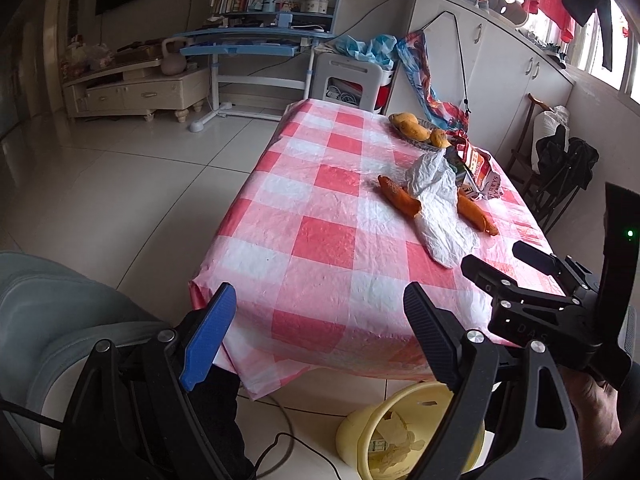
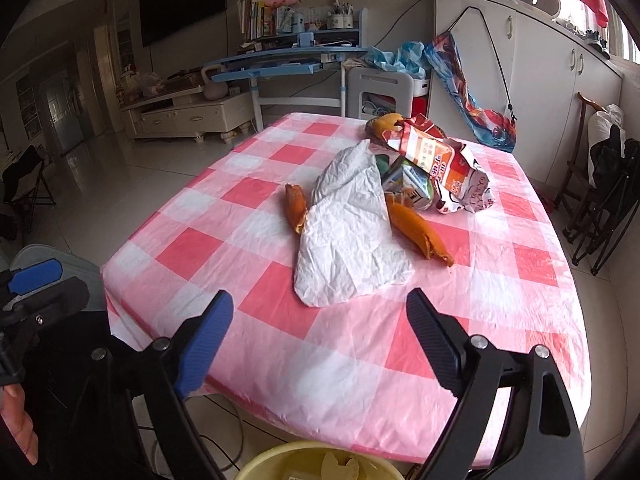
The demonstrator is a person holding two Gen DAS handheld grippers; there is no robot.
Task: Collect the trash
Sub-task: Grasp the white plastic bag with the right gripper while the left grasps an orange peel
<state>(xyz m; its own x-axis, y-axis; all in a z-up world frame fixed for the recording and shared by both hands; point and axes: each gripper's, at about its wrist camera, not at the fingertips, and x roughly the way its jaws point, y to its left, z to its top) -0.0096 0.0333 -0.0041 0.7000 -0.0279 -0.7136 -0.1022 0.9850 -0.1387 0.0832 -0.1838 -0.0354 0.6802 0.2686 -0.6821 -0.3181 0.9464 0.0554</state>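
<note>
Both tools hang over the near end of the table [image 2: 248, 332], each one spread wide with nothing between its fingers. The left tool [image 1: 320, 334] sits low at the table's near edge; the right tool [image 2: 320, 344] points straight at the rubbish, which looks like the reason for its line.

And there's the pile, mid-table on the pink checked cloth: a crumpled white plastic bag [image 2: 352, 236] draped over two orange peels, one peel [image 2: 295, 208] poking out on its left, the other peel [image 2: 420, 236] on its right. Just behind, touching the bag, lies a torn red-and-white snack wrapper [image 2: 444, 168] with a greenish packet [image 2: 412, 184] tucked under it.

Down on the floor, right below the table's near edge, waits a yellow bin [image 1: 384, 436] with scraps already inside — placed handy, so anything lifted needs only a short drop.

The bowl of mangoes [image 1: 416, 128] at the far end is presumably not trash. Nothing gripped yet; the bag seems the likeliest first grab.
</note>
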